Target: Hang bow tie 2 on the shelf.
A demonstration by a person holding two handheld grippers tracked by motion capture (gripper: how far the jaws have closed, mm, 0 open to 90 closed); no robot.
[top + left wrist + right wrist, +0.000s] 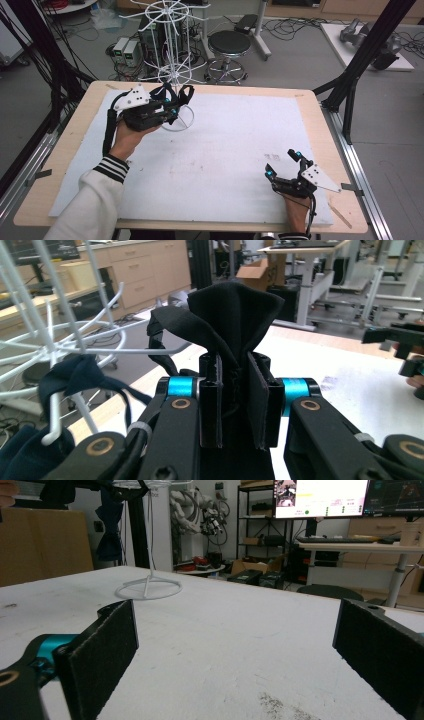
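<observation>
At the left, the left claw (235, 405) is clenched on a bunched black fabric piece with a strap (232, 315), raised beside the white wire hanging rack (172, 55), likely to hook it on. At the right, the right claw (284, 162) rests released on the white-covered bench (225, 150), apparently waiting.

Pretty even indoor light, only soft shadows on the white mat (225, 150). Both gripper views go soft up close, and the monitor (320, 497) behind the mat glares
</observation>
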